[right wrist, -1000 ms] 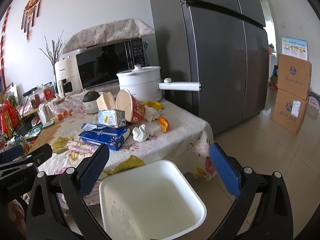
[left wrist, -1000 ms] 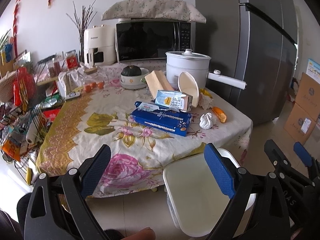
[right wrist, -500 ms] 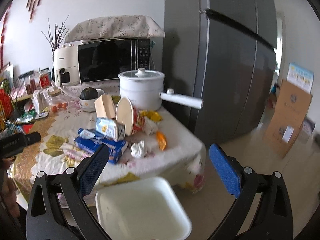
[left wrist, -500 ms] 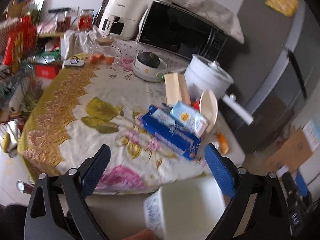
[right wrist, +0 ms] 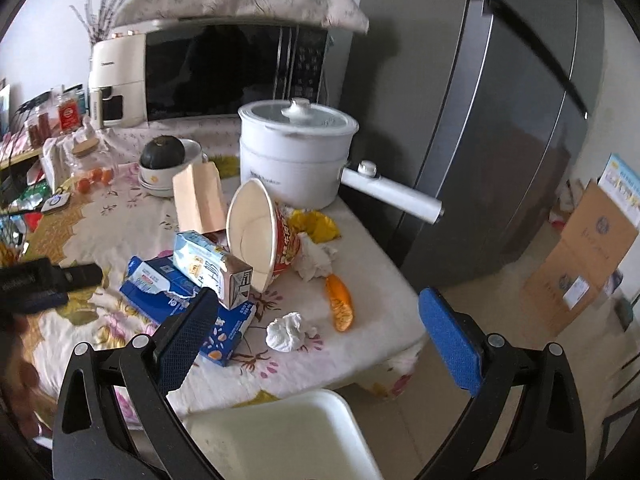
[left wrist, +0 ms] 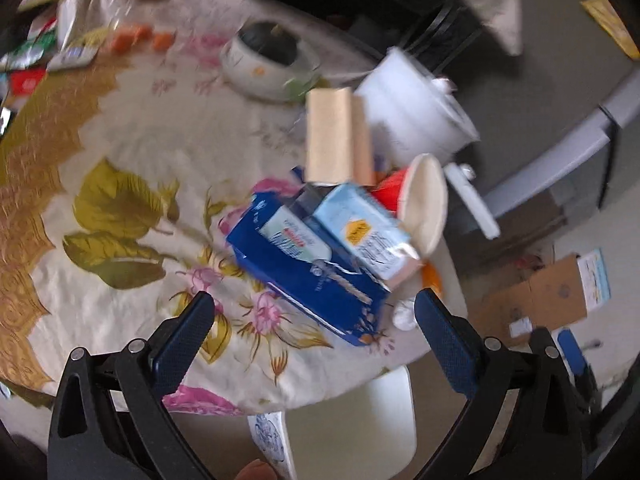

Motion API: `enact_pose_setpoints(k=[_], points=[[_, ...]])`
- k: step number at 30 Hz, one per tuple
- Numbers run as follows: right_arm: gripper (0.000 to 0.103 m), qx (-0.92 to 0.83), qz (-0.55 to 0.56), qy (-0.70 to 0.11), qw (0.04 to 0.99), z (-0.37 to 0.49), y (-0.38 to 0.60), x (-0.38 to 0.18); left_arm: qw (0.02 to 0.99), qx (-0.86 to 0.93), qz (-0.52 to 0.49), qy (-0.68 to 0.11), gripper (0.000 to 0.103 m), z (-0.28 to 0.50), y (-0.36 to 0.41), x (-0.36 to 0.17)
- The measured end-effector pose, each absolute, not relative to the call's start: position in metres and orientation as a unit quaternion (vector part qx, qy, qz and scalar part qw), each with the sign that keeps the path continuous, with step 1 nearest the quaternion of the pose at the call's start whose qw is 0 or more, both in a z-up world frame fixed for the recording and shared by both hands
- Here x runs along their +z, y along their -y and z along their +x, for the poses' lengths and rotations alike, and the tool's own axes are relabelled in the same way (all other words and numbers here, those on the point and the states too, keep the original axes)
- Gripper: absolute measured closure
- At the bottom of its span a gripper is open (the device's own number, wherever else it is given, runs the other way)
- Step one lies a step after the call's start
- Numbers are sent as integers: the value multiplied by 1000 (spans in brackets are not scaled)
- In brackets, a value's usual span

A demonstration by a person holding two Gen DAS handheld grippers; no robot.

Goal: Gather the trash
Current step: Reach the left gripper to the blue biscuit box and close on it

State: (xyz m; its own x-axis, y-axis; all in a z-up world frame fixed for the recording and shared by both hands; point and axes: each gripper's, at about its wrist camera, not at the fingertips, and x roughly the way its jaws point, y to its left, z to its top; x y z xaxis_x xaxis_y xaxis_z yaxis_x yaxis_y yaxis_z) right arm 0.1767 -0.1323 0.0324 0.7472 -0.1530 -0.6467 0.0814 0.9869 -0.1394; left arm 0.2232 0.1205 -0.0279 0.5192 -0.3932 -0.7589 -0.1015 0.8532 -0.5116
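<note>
In the right wrist view, the trash lies in one group at the centre of the frame, on the flowered tablecloth (right wrist: 132,220). From left to right I count one flat blue box (right wrist: 224,332), one small light blue milk carton (right wrist: 208,266) lying on top of it, one brown paper bag (right wrist: 198,198) standing behind, one red noodle cup (right wrist: 262,236) on its side with the white inside showing, two crumpled white tissues (right wrist: 286,332), one yellow wrapper (right wrist: 316,222) and one orange peel (right wrist: 340,306). The white bin (right wrist: 280,436) at the bottom centre looks empty. The bowl (right wrist: 160,176) at the upper left holds one dark green squash (right wrist: 162,152). The right gripper (right wrist: 316,336) is spread wide and holds nothing. The left gripper (left wrist: 314,338) is also released, above the blurred blue box (left wrist: 308,276).
</note>
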Motion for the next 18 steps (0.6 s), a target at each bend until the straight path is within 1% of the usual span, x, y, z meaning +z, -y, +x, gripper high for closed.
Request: enact_pose_setpoints(k=[5, 8, 13, 18], points=[[7, -75, -22, -379, 922, 194, 148, 7, 817, -60, -289, -495, 6, 242, -122, -54], [7, -87, 6, -411, 907, 210, 160, -8, 805, -50, -311, -503, 6, 251, -120, -70], [7, -105, 0, -411, 905, 220, 167, -9, 781, -32, -345, -519, 6, 263, -120, -96], [7, -115, -7, -415, 903, 227, 171, -11, 771, -8, -366, -521, 6, 272, -120, -110]])
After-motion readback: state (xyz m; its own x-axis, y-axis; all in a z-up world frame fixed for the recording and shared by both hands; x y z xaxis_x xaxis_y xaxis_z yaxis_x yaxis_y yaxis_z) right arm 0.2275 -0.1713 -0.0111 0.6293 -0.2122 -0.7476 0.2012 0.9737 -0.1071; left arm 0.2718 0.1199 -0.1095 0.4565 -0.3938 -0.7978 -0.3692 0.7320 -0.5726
